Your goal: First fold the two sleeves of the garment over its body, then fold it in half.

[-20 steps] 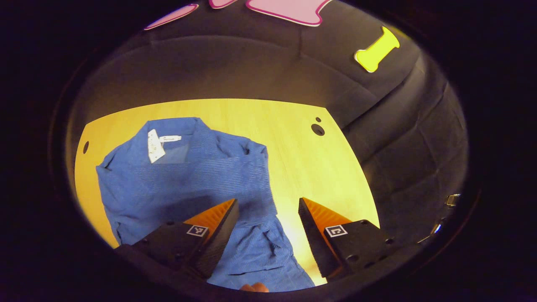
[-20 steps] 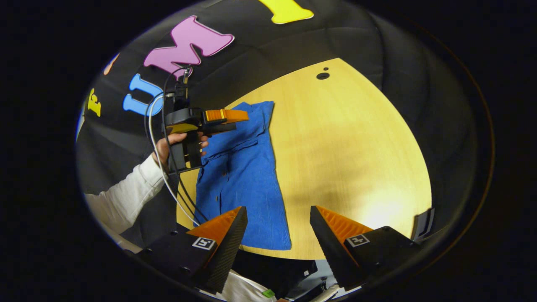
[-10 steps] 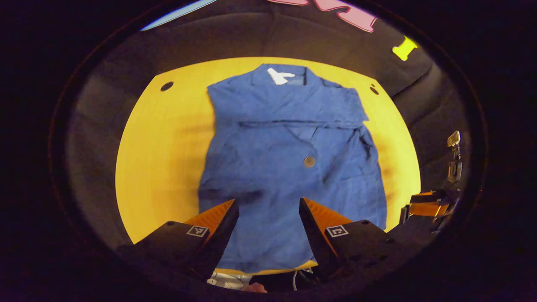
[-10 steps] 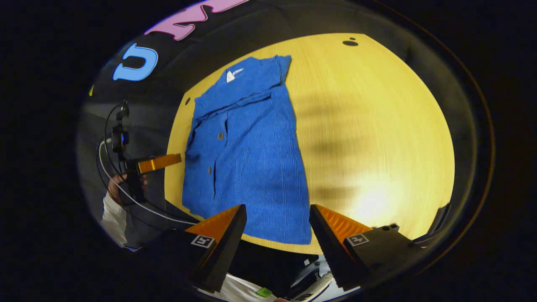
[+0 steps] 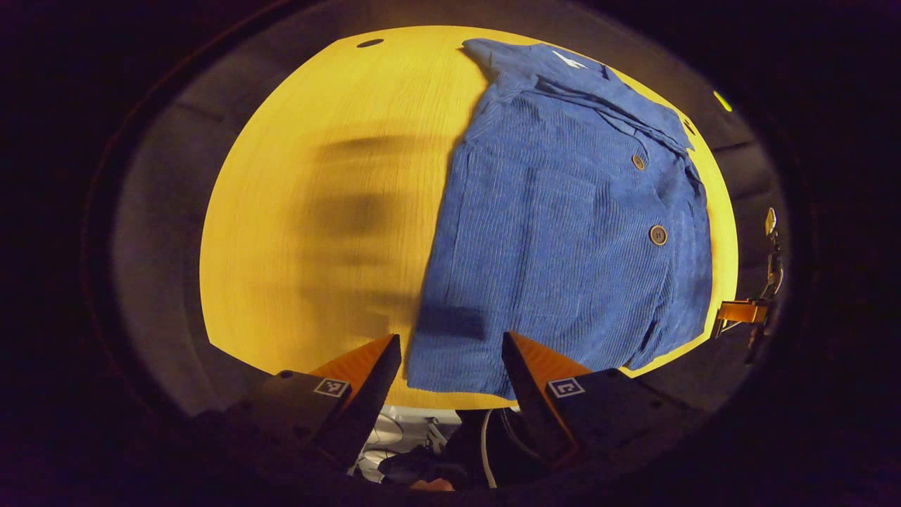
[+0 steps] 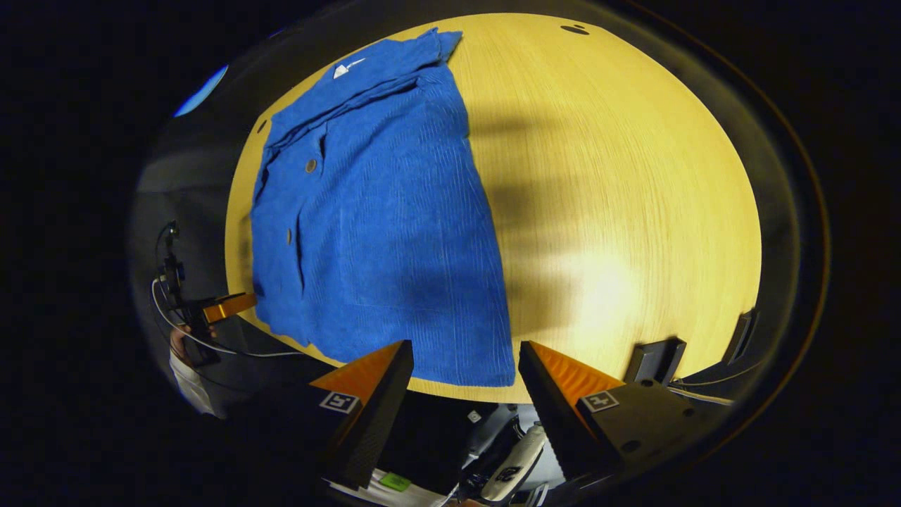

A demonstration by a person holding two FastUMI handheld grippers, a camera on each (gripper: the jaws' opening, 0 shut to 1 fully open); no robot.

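On table, blue shirt lying flat, sleeves hidden. Left gripper and right gripper hovering at near hem, fingers spread, holding nothing.

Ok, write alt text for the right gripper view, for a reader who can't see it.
A blue buttoned garment lies flat on a yellow wooden table, collar at the far edge and hem near the front edge. The right gripper hovers past the table's front edge by the hem, jaws open and empty. At far left, a hand holds the left gripper.
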